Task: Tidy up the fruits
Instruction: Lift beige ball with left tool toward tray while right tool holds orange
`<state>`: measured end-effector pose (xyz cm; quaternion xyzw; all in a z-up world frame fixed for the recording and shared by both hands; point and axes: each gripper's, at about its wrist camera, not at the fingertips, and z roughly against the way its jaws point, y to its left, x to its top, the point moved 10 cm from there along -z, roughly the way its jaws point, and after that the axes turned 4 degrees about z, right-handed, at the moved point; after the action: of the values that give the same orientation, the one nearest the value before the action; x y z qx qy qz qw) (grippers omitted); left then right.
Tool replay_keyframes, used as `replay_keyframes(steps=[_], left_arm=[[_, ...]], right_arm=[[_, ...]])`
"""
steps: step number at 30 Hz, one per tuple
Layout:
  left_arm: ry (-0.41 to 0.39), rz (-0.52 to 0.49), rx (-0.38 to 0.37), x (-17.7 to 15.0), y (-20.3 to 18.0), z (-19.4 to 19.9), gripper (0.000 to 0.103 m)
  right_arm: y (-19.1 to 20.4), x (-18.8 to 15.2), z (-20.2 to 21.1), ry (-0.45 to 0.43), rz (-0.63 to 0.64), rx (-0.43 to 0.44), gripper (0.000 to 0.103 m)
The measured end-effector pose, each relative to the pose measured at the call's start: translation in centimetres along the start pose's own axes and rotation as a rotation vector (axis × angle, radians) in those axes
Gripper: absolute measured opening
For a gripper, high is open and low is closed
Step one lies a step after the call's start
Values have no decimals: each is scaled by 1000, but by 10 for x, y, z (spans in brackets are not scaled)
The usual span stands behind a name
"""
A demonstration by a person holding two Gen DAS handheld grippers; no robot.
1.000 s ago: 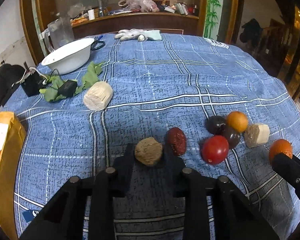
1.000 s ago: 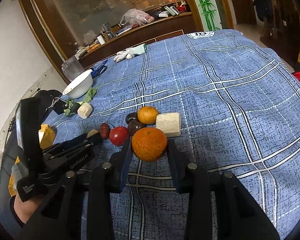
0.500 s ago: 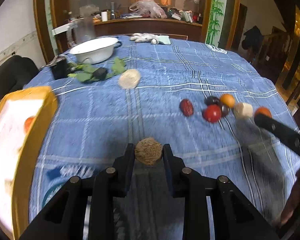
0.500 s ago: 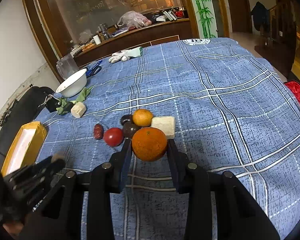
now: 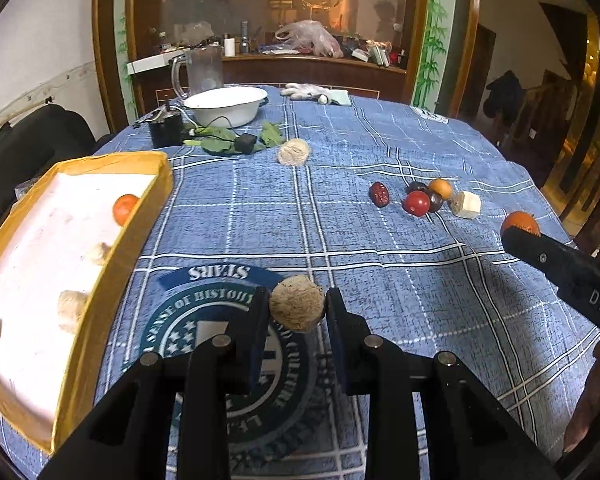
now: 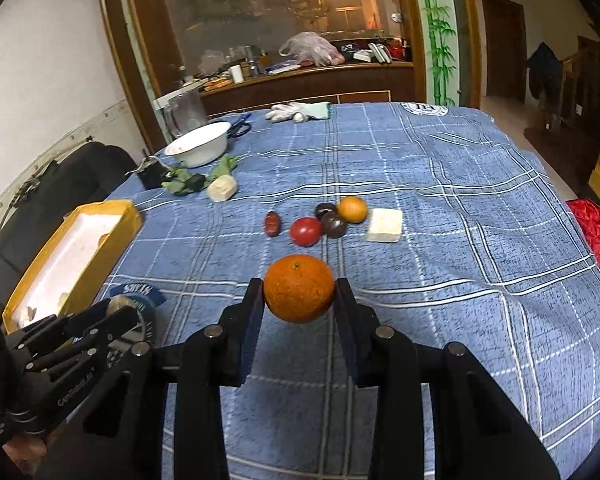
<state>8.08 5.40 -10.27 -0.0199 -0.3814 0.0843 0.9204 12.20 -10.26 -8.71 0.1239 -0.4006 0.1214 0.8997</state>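
Observation:
My left gripper (image 5: 297, 309) is shut on a rough tan ball (image 5: 297, 309), held above the cloth's printed emblem, just right of the yellow box (image 5: 112, 276). The box has a white floor and holds a small orange (image 5: 124, 207) and several pale lumps. My right gripper (image 6: 299, 290) is shut on a large orange (image 6: 299, 288), raised over the table's near side. On the cloth remain a red date (image 6: 272, 224), a red tomato (image 6: 306, 231), two dark plums (image 6: 332, 222), a small orange (image 6: 352, 209) and a cream block (image 6: 385, 225).
A white bowl (image 5: 225, 105), a clear jug (image 5: 202, 70), green leaves (image 5: 220, 142) with black gadgets, a pale roll (image 5: 294, 152) and white gloves (image 5: 306, 91) lie toward the far side of the blue checked tablecloth (image 6: 440, 184). A black chair (image 6: 60, 192) stands at left.
My left gripper has carried the tan ball leftward away from the fruit group, so the yellow box has come close beside it. The right gripper has lifted slightly with the large orange.

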Motion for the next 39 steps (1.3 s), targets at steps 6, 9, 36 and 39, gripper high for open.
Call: replay_keyframes(steps=[6, 9, 36, 39], left_arm=[[-9, 20, 12, -3, 9, 6, 27], [-13, 21, 23, -4, 11, 8, 27], [-34, 68, 56, -3, 27, 28, 27], [-39, 71, 59, -2, 28, 30, 27]], right_arm=[[8, -5, 5, -4, 6, 1, 37], [6, -6, 7, -8, 2, -4, 37], [17, -13, 14, -14, -3, 40, 37], [18, -11, 16, -21, -3, 43, 37]])
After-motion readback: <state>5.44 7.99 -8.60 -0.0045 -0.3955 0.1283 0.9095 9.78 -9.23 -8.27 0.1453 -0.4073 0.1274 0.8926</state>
